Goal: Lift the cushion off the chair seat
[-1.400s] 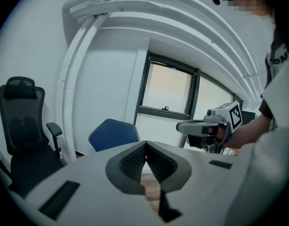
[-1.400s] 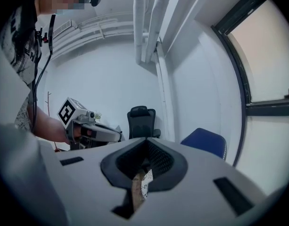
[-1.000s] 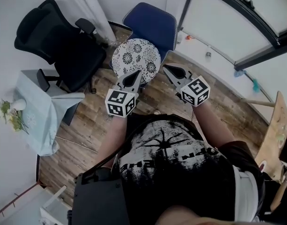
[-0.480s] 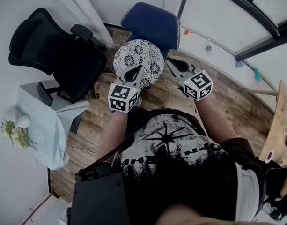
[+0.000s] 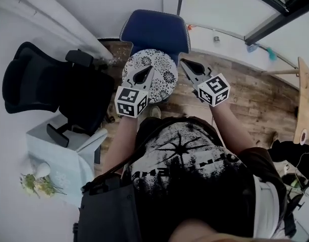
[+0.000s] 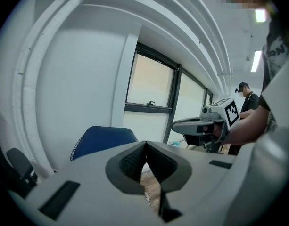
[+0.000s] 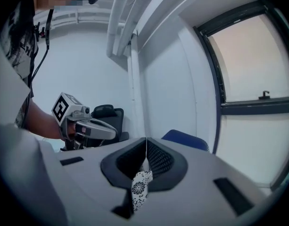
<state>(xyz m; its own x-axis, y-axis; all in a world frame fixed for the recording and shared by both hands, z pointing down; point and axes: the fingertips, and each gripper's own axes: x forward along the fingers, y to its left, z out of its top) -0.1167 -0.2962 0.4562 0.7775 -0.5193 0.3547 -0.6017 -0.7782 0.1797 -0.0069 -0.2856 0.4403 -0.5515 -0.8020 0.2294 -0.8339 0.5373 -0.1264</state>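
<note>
Far left, head view: black office chair [image 5: 43, 92] by the white wall; below it a small table [image 5: 68, 158] under a pale blue cloth, a bunch of flowers [image 5: 37, 184] at its near corner; wooden plank floor [image 5: 245, 92] throughout.

Left gripper [image 5: 149, 68]: held out ahead of the person's chest, marker cube toward the body, tip over the near left part of the cushion [image 5: 159, 67]; contact with the fabric cannot be judged from above. Left gripper view: both jaws pressed together at the tip, nothing clamped; through the slot under the pads a strip of floor and a sliver of patterned fabric show.

Cushion: round, white with dark flower print; lies flat on the seat of the blue chair [image 5: 155, 32], just in front of the backrest, not raised.

Right gripper [image 5: 183, 60]: level with the left one, tip just beside the cushion's right edge, apparently clear of it. Right gripper view: jaws closed pad to pad, empty; a piece of the flower print is visible through the gap beneath them, behind the pads rather than pinched; the blue backrest stands beyond, the left gripper at that view's left.

Far right edge, head view: corner of a wooden table [image 5: 305, 100], well apart from the chair.
</note>
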